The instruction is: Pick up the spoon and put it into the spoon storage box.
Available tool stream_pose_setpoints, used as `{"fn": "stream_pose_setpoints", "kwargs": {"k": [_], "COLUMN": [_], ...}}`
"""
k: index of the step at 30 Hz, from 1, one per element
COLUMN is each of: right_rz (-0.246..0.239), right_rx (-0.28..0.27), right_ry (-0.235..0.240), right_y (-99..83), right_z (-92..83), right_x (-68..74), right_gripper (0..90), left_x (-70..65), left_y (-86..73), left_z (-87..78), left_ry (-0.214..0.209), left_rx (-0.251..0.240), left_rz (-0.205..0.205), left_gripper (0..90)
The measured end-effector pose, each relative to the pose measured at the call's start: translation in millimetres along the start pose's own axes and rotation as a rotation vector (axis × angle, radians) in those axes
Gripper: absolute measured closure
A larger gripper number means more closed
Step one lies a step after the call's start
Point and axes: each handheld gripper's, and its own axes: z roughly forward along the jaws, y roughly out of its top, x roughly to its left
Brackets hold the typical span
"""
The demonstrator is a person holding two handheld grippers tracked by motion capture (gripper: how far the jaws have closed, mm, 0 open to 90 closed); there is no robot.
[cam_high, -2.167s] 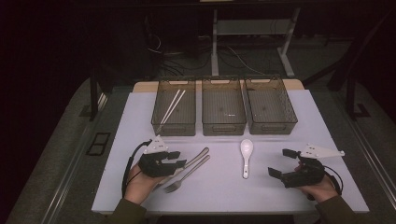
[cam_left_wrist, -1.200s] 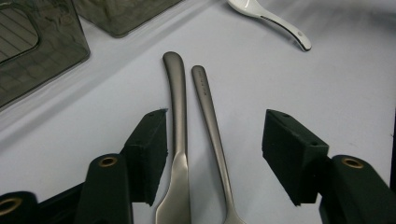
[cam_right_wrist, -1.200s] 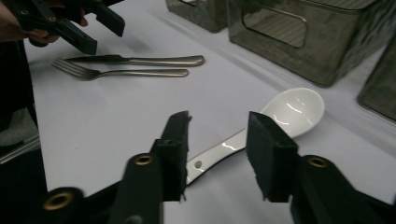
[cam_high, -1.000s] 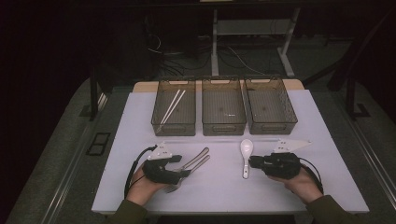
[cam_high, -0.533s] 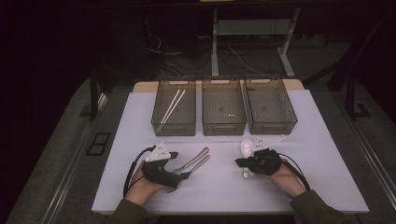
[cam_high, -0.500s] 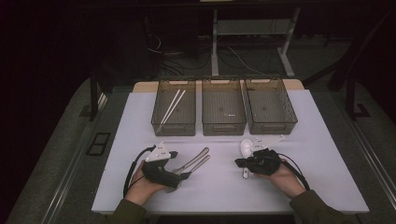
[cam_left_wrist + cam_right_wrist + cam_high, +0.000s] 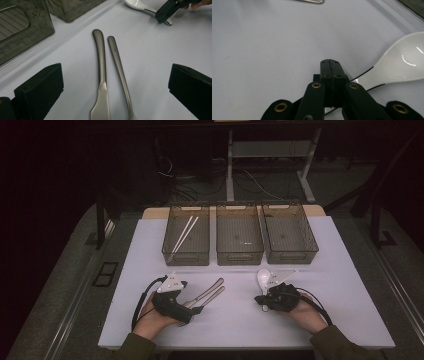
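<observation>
The left gripper [image 7: 196, 308] has just been opening, and its two black jaws now stand wide apart, low over the white table [image 7: 350, 285]; in the left gripper view two metal utensils lie side by side between them, untouched by either pad: a butter knife [image 7: 100, 75] with a curved handle and, just beside it, a second utensil handle [image 7: 119, 67] with small marks near its tip, whose working end is cut off at the bottom edge. In the high view the same pair of handles [image 7: 209, 290] points up and to the right from that gripper toward the bins. The right gripper [image 7: 265, 300] is clenched, its jaws pressed together; in the right gripper view the handle of a white ceramic soup spoon [image 7: 397, 65] passes beneath the closed jaws, and whether they pinch it or only rest over it cannot be told. The spoon's bowl [image 7: 263, 276] lies on the table in front of the middle and right bins. Three smoky translucent bins stand in a row at the far side of the table: the left bin [image 7: 172, 251] holds a pair of pale chopsticks [image 7: 185, 232] lying aslant, with the middle bin [image 7: 240, 257] and right bin [image 7: 312, 242] beside it.
</observation>
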Motion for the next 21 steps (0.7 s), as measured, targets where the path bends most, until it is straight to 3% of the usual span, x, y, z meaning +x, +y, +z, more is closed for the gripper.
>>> {"fn": "stream_pose_setpoints", "kwargs": {"k": [21], "right_rz": [0.049], "right_rx": [0.052], "right_ry": [-0.057], "right_y": [-18.2], "right_z": [-21.2], "right_x": [-14.2], "right_gripper": [89.8], "left_x": [-3.7], "left_y": [0.5], "left_z": [0.2], "left_ry": [-0.011], "left_rx": [0.017], "left_rz": [0.011], "left_gripper": [0.0]}}
